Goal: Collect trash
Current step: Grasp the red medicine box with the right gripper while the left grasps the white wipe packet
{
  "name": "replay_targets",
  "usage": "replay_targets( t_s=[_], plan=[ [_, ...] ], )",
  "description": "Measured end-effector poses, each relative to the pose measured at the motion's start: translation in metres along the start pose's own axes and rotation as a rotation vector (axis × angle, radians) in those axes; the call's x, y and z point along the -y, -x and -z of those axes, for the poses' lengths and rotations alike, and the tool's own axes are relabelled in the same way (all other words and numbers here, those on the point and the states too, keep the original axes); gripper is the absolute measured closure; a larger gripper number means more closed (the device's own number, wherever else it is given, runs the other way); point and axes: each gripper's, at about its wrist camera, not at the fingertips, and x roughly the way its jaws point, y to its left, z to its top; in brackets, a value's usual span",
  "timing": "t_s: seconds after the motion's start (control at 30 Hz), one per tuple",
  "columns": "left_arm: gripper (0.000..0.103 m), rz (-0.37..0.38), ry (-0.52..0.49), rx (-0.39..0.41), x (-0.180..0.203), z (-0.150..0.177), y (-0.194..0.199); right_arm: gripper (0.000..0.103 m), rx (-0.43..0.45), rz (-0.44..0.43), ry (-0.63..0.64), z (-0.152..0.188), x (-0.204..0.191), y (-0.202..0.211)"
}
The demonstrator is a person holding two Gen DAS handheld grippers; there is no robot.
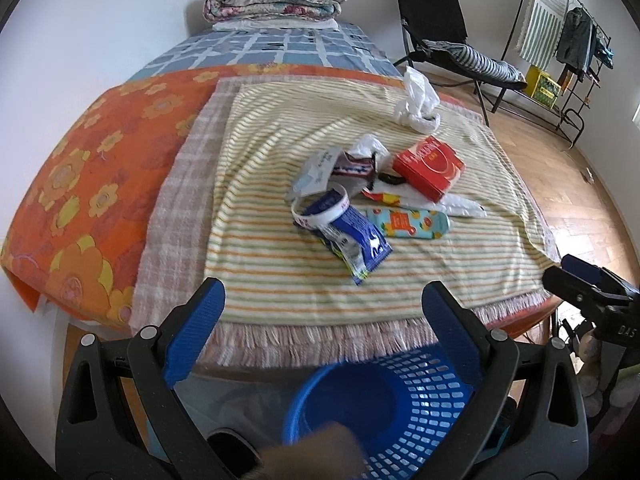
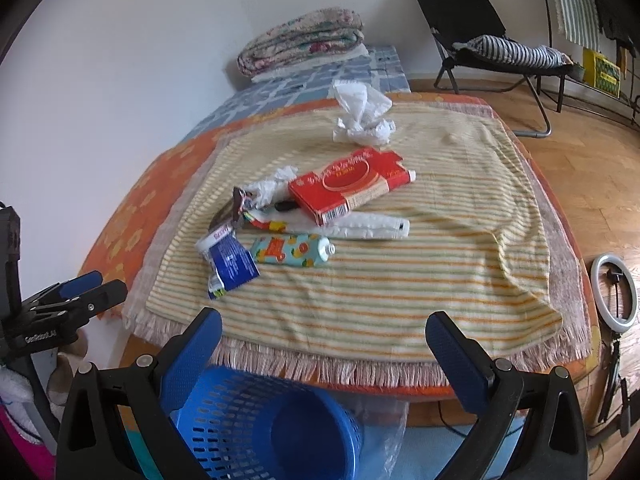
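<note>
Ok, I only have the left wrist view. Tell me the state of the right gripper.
Observer: The right gripper is open and empty, near the foot of the bed, with the blue mesh basket below it.
Operator: Now report the floor to the right of the bed.
Observer: A ring light on a stand is there, on the wood floor.
Operator: Describe that white thing by the red box.
Observer: It is a long white tube lying along the near side of the red box, with its cap end sticking out to the right.
</note>
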Motion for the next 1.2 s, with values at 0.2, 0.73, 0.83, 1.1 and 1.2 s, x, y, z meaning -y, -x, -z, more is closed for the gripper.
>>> replay_targets(
  t_s=[0.2,0.73,0.83,1.1,1.2],
  plan=[
    [0.002,0.002,0.019,-0.018,-0.013,-0.015,-0.010,0.000,0.024,-0.001,-0.010,-0.013,0.004,-0.004],
    [0.002,0.035,0.067,-0.037,-0.039,-0.063,-0.037,0.000,-0.039,-0.016,-0.164,-0.073,0.044,-0.042],
    [0.003,0.068,0.100,-0.070,-0.044,-0.068,-0.049,0.000,-0.065,-0.026,-0.203,-0.082,0.056,-0.062],
    [0.020,0.082,0.064,-0.128,-0.032,-0.082,-0.083,0.013,-0.133,-0.133,-0.299,-0.101,0.070,-0.111],
    [0.023,0.077,0.018,-0.147,-0.024,-0.084,-0.095,0.016,-0.143,-0.138,-0.307,-0.106,0.071,-0.124]
  ],
)
